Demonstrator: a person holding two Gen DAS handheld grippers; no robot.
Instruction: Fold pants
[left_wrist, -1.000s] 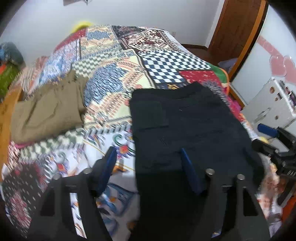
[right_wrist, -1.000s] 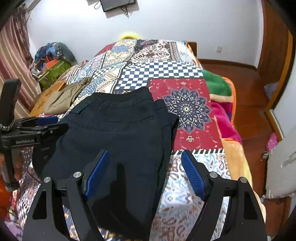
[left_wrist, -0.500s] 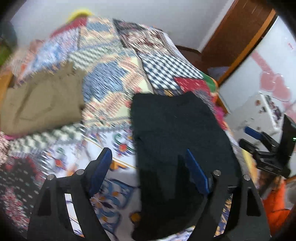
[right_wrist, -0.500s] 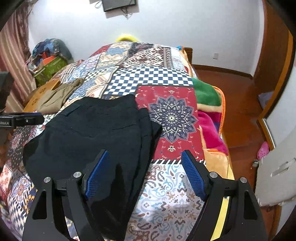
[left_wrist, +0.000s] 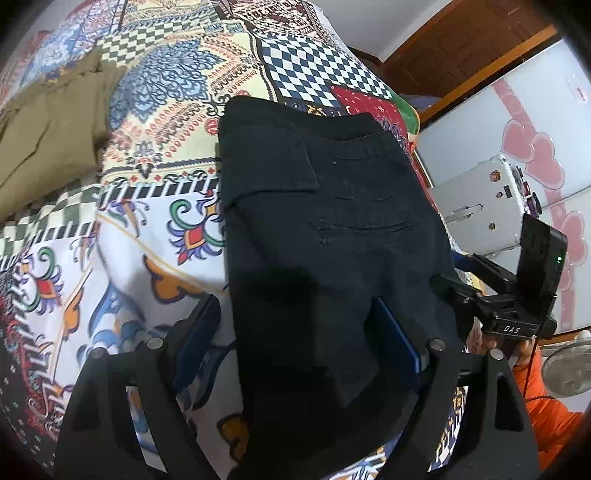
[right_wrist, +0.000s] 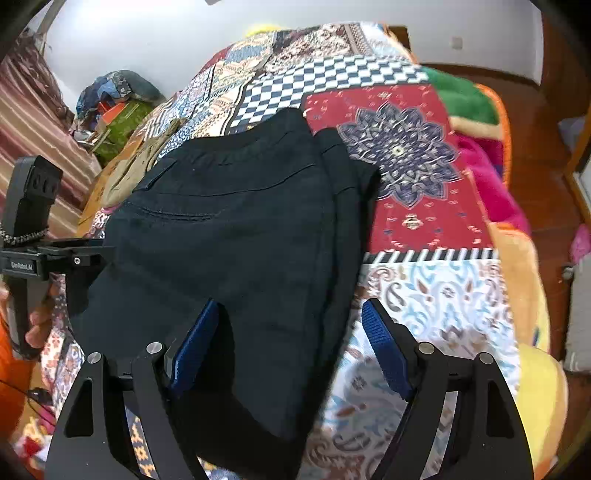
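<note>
**Both grippers lowered over the black pants**

Since a second ago both cameras have tipped down and closed in, so the black pants fill more of each view and the far wall has nearly dropped out of the left one.

Left wrist view: the left gripper hangs over the near end of the pants, its blue-padded fingers set wide and opening further. Black cloth lies between them, but the pads do not press on it. The pants lie folded lengthwise on the patchwork bedspread, waistband at the far end, a pocket seam showing. Olive-brown trousers lie apart at the upper left. At the right edge the right gripper sits beside the pants' edge, with an orange sleeve below it.

Right wrist view: the right gripper has its fingers wide apart, one over the dark cloth, the other over the paisley patch just past the pants' right edge. Nothing is gripped. The left gripper shows at the left, against the pants' other edge, held by a hand.
</note>
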